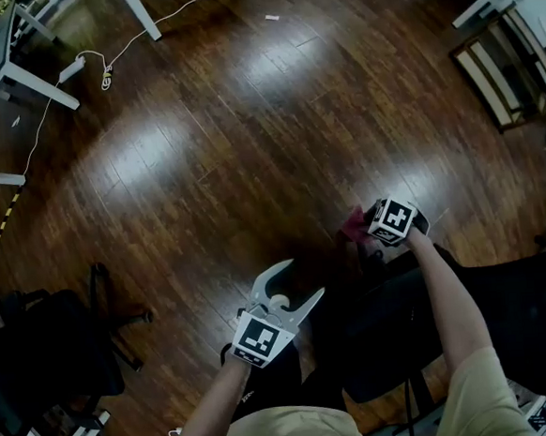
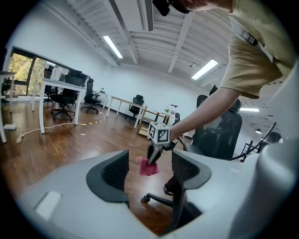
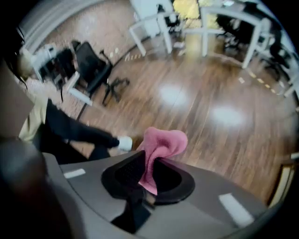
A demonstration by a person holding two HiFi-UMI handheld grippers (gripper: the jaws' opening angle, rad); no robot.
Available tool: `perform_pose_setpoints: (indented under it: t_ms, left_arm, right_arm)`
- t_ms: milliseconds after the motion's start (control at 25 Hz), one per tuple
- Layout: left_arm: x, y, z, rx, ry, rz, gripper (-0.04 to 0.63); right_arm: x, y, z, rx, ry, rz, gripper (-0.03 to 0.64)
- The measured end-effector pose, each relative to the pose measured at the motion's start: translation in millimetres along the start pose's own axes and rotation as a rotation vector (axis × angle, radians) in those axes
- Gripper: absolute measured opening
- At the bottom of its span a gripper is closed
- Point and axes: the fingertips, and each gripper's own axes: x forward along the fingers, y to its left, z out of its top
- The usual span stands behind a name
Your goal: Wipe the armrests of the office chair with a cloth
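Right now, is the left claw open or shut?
Open: the left claw has its jaws wide apart, nothing between them.

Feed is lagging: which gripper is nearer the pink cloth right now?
Right. The right gripper is shut on the cloth; the left gripper is open and empty, apart on its left.

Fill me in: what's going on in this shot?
A person stands over a black office chair with a gripper in each hand. The right gripper is shut on a pink cloth, held just off the chair's front edge. No contact with an armrest is visible. The left gripper is open and empty, above the wooden floor.
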Motion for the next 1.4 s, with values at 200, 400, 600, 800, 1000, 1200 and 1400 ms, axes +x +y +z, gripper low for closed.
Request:
perform_pose_setpoints:
  t_ms: [200, 400, 600, 800, 1000, 1200, 1400]
  left_arm:
    - [-17.6, -1.4, 75.1, 0.002, -0.022, 0.061, 0.263]
    - [-30.9, -23.2, 160.5, 0.098, -0.078, 0.063, 0.252]
    - [-37.4, -58.1, 200.1, 0.117, -0.122, 0.048, 0.250]
    - [-27.9, -139.1, 250.0, 0.135, -0.184, -0.062, 0.250]
    - [-10.7, -252.5, 298.4, 0.202, -0.254, -0.195, 0.249]
    - [-1.3, -346.0, 319.4, 0.244, -0.314, -0.295, 0.249]
    - [-0.9, -430.4, 326.6, 0.223, -0.342, -0.377, 0.247]
  right_arm:
    - [-226.8, 11.1, 81.3, 0.430, -1.252, -0.046, 0.057]
    - [-311.6, 49.4, 7.0, 0.457, -1.360, -0.322, 0.057]
    - [-347.4, 128.0, -29.0, 0.384, -1.297, -0.507, 0.058]
    - [-416.1, 215.4, -78.7, 0.406, -1.350, -0.736, 0.058]
    - [-488.9, 301.8, -174.9, 0.588, -1.454, -1.005, 0.058]
    - [-522.6, 384.0, -248.9, 0.682, -1.462, -1.240, 0.058]
    - [-534.7, 457.6, -309.2, 0.761, -1.405, -1.428, 0.060]
